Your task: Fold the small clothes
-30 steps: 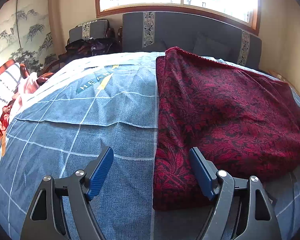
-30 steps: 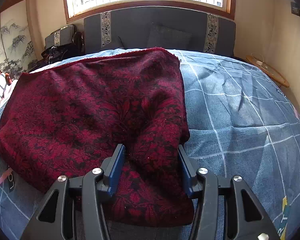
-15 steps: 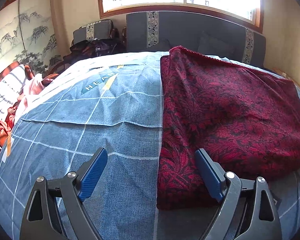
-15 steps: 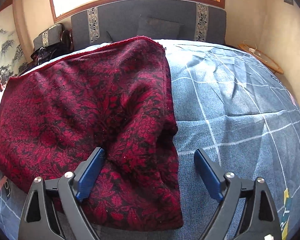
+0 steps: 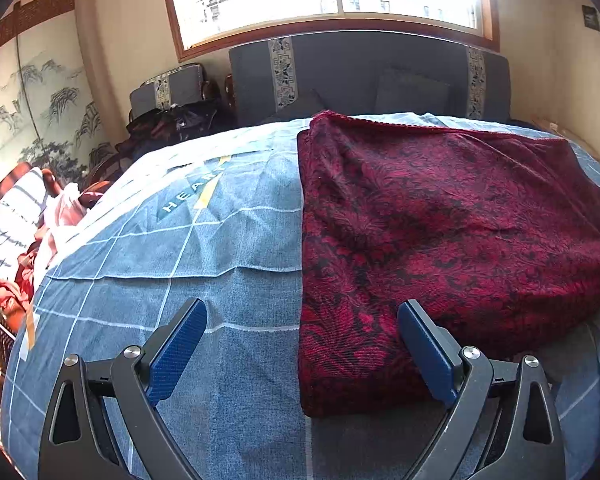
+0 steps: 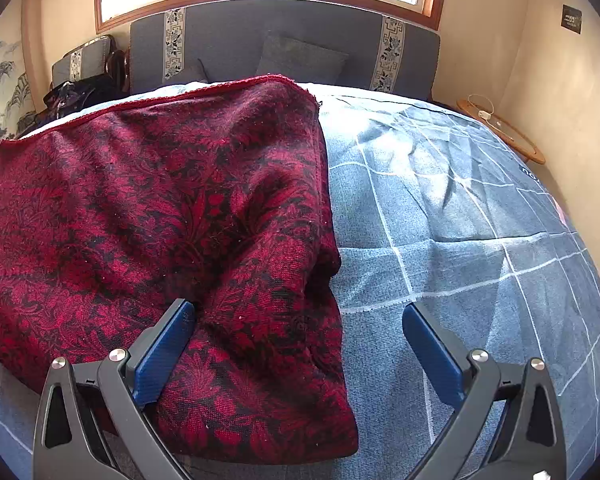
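Note:
A dark red cloth with a black leaf pattern (image 5: 440, 232) (image 6: 160, 216) lies folded on the blue checked bedspread (image 5: 188, 280) (image 6: 460, 240). My left gripper (image 5: 302, 308) hovers over the cloth's near left corner, its jaws still opening. The cloth's left edge runs between its blue pads (image 5: 428, 344) without being pressed. My right gripper (image 6: 296, 308) straddles the cloth's near right corner, jaws also opening wide. Its left pad (image 6: 164, 344) rests against the rumpled fabric and its right pad stands over bare bedspread.
A grey padded headboard (image 6: 284, 44) and a window close off the far end. A dark heap of clothes (image 5: 168, 128) sits on a chair at the back left, and red and pink clothes (image 5: 40, 248) lie off the bed's left side. A round wooden tray (image 6: 504, 132) lies far right.
Both grippers have opened wider. The right one was shut on a bunch of the red cloth and has let it go; the cloth now lies slack on the bed.

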Motion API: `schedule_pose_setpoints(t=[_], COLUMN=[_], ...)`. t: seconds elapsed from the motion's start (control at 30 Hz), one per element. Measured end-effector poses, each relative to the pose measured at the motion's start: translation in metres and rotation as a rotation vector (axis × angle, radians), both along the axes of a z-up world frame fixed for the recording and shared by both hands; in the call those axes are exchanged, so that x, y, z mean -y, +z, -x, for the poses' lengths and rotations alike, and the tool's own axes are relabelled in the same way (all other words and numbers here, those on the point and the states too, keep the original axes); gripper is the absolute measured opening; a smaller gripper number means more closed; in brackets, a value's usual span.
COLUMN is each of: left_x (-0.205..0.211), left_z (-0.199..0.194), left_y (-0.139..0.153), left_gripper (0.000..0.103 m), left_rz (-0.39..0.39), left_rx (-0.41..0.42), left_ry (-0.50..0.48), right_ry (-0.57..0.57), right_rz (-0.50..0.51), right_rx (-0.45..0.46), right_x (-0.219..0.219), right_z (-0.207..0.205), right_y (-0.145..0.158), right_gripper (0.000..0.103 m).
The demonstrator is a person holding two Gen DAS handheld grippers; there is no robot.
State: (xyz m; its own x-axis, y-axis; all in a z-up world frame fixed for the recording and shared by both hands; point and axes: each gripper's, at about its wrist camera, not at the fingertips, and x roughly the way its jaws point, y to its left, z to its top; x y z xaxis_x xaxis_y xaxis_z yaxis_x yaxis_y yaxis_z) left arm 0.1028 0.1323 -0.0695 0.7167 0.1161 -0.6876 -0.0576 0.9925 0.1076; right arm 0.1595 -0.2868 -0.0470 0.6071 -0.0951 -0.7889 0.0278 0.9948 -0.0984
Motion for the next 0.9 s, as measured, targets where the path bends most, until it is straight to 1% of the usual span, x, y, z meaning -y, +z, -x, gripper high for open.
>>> schedule_pose_setpoints(t=[0.07,0.17,0.23,0.3,0.37,0.43,0.5,0.63,0.7,0.8,0.87,0.9], left_x=[-0.003,-0.015,-0.018,-0.017,-0.015,-0.015,-0.016,-0.02,-0.028,-0.04,-0.045,-0.047], left_z=[-0.005,-0.016,-0.027,-0.041,-0.055,-0.068,-0.08,-0.099,-0.111,-0.126,-0.136,-0.141], left_y=[0.007,0.022,0.03,0.033,0.029,0.023,0.016,0.008,0.004,0.0,-0.003,-0.006], left_gripper=[0.096,0.096,0.096,0.096,0.096,0.096,0.096,0.096,0.096,0.093,0.08,0.079], left_rz=[0.03,0.12,0.153,0.151,0.142,0.165,0.21,0.318,0.403,0.473,0.512,0.524], left_rx=[-0.012,0.0,-0.004,-0.03,-0.071,-0.114,-0.166,-0.219,-0.249,-0.269,-0.292,-0.307], left_ry=[-0.021,-0.05,-0.094,-0.137,-0.172,-0.197,-0.233,-0.292,-0.31,-0.316,-0.328,-0.334], right_ry=[-0.001,-0.001,0.0,0.0,0.0,0.0,0.0,0.0,0.0,0.0,0.0,0.0], right_rz=[0.0,0.002,-0.001,-0.012,-0.019,-0.018,-0.017,-0.022,-0.022,-0.022,-0.023,-0.023], right_rx=[0.001,0.002,0.0,-0.002,-0.004,-0.004,-0.004,-0.005,-0.005,-0.005,-0.005,-0.005], right_x=[0.0,0.0,0.0,0.001,0.002,0.002,0.003,0.003,0.003,0.003,0.003,0.003], right_z=[0.0,0.0,0.0,0.0,0.0,0.0,-0.001,-0.001,-0.001,-0.001,-0.001,-0.001], right_y=[0.0,0.001,0.0,0.001,0.001,0.002,0.002,0.002,0.001,0.001,0.001,0.001], right_gripper=[0.103,0.103,0.103,0.103,0.103,0.103,0.103,0.103,0.103,0.103,0.103,0.103])
